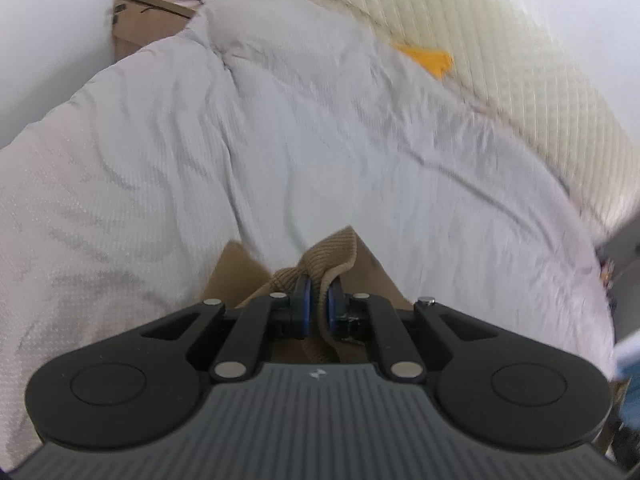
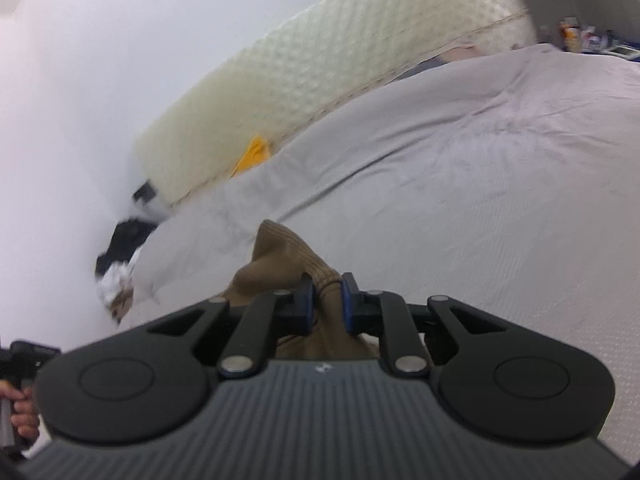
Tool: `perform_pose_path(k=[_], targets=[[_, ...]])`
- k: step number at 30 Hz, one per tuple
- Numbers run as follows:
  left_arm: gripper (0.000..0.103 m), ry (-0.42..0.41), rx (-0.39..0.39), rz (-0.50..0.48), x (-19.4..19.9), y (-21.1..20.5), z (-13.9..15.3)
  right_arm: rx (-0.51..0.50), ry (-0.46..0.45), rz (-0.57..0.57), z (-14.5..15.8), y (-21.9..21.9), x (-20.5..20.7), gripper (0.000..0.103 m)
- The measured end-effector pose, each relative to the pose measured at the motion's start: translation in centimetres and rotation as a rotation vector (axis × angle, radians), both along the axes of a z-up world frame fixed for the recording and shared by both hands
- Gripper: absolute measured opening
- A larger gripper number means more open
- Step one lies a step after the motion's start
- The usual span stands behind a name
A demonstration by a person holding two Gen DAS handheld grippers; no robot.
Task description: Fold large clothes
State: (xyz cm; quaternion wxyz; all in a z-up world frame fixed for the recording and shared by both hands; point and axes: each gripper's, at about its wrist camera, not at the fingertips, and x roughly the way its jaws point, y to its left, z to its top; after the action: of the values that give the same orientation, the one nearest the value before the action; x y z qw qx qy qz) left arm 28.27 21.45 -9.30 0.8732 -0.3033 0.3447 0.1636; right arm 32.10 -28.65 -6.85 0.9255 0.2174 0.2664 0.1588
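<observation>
A tan ribbed garment (image 1: 332,254) is bunched at the near edge of the bed. My left gripper (image 1: 318,300) is shut on a ribbed edge of it, the cloth pinched between the blue pads and hanging down below the jaws. In the right wrist view the same tan garment (image 2: 280,256) rises in a peak, and my right gripper (image 2: 326,294) is shut on a fold of it. Most of the garment is hidden under both grippers.
A wrinkled pale grey bedspread (image 1: 280,140) covers the bed. A cream quilted mattress (image 1: 520,60) leans on the wall behind, with an orange cloth (image 1: 426,58) at its foot. A cardboard box (image 1: 148,20) with white laundry stands at the far corner. A hand (image 2: 22,412) shows lower left.
</observation>
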Motion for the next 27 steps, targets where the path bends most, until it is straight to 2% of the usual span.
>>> perform_pose_path(k=[3,5,8,11,20,24,27], targets=[[0.009,0.010,0.039,0.019,1.7,-0.2,0.1,-0.019,0.029,-0.045,-0.7,0.6,1.4,0.016],[0.009,0.032,0.038,0.027,2.9,-0.1,-0.5,-0.062,0.054,-0.068,-1.5,1.4,2.5,0.016],[0.009,0.071,0.076,0.034,4.9,0.1,-1.9,-0.114,0.108,-0.098,-3.2,1.8,4.4,0.016],[0.009,0.110,0.029,0.047,7.2,0.8,-3.9,-0.158,0.162,-0.107,-4.8,2.6,6.2,0.016],[0.010,0.248,0.107,-0.043,12.8,0.2,-8.4,-0.187,0.346,-0.095,-9.4,3.4,10.6,0.016],[0.010,0.316,0.091,-0.072,14.0,0.2,-10.8,-0.197,0.430,-0.074,-11.9,4.0,11.5,0.017],[0.012,0.324,0.097,-0.086,14.3,0.1,-11.3,-0.178,0.453,-0.074,-12.1,3.8,11.8,0.018]])
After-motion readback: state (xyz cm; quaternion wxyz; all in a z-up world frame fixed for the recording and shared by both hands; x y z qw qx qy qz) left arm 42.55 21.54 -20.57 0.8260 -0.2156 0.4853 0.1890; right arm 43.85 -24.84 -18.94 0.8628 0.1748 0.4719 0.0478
